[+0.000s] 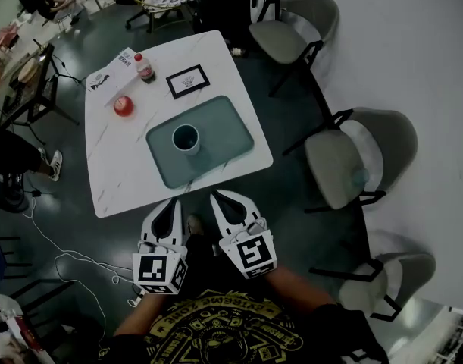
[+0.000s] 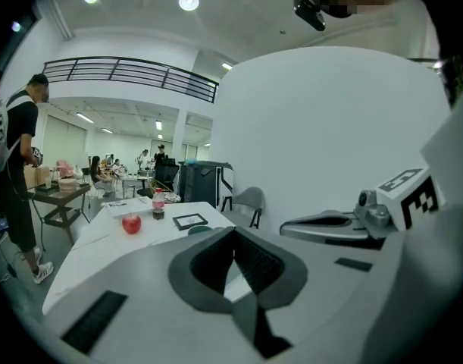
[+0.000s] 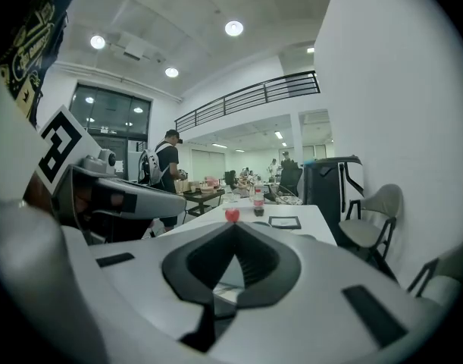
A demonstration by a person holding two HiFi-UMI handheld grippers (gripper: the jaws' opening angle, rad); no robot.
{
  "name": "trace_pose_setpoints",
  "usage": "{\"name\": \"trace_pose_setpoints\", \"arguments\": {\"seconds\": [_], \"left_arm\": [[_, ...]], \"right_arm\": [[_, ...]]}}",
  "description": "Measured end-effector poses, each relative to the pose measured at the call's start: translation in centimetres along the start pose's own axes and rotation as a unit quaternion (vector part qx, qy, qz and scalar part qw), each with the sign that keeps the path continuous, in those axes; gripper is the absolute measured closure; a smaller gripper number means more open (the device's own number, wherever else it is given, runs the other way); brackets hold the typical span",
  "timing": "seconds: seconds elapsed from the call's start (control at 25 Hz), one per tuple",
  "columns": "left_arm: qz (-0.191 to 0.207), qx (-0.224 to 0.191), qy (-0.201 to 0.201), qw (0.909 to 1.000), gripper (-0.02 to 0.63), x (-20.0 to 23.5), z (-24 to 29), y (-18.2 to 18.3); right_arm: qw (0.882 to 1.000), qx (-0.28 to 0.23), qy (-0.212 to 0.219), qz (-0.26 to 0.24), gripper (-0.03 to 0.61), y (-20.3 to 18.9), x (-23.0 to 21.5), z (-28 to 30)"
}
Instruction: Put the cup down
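Cup (image 1: 186, 138) upright on tray (image 1: 231, 123), white table (image 1: 117, 165). Left gripper (image 1: 173, 202), right gripper (image 1: 215, 196) just off table edge, jaws together, empty. Red object (image 1: 123, 106), possibly apple.

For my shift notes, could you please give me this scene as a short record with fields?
cup: upright on the tray, not held
tray: grey-green, flat on the white table
left claw: shut, empty, by the table's near edge, apart from the cup
right claw: shut, empty, beside the left claw
other things: red round thing, bottle and framed card beyond the tray
task status: cup appears already put down
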State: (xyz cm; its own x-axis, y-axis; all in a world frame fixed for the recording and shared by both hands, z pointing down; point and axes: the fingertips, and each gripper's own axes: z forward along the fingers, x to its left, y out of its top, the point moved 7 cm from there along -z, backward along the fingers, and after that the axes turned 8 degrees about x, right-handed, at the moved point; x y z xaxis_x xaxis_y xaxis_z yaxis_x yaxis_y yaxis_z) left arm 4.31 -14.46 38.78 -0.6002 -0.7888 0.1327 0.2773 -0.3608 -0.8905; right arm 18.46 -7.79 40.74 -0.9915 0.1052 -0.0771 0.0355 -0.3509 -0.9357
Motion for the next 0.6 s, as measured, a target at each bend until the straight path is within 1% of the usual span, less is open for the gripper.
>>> {"name": "trace_pose_setpoints", "arguments": {"seconds": [0.12,0.24,0.4,0.48,0.6], "left_arm": [[0.003,-0.016,-0.022,0.9996,0.603,-1.2,-1.0,0.9],[0.004,-0.029,-0.050,0.9983,0.603,-2.2,-1.8,1.3],[0.035,-0.014,-0.065,0.9972,0.603,-3.2,-2.7,0.6],[0.054,-0.007,-0.078,0.9955,0.603,-3.7,-3.1,0.1],[0.072,-0.004,-0.104,0.9919,0.603,-4.4,-4.0,-0.5]], "right_arm": [[1.000,-0.005,-0.001,-0.005,0.572,0.8,0.7,-1.6],[1.000,-0.018,-0.012,0.007,0.572,0.9,1.3,-2.7],[1.000,-0.015,-0.018,0.003,0.572,0.7,2.3,-4.4],[0.999,-0.021,-0.035,0.011,0.572,0.1,2.7,-5.3],[0.997,-0.029,-0.073,0.024,0.572,-0.5,3.4,-7.1]]}}
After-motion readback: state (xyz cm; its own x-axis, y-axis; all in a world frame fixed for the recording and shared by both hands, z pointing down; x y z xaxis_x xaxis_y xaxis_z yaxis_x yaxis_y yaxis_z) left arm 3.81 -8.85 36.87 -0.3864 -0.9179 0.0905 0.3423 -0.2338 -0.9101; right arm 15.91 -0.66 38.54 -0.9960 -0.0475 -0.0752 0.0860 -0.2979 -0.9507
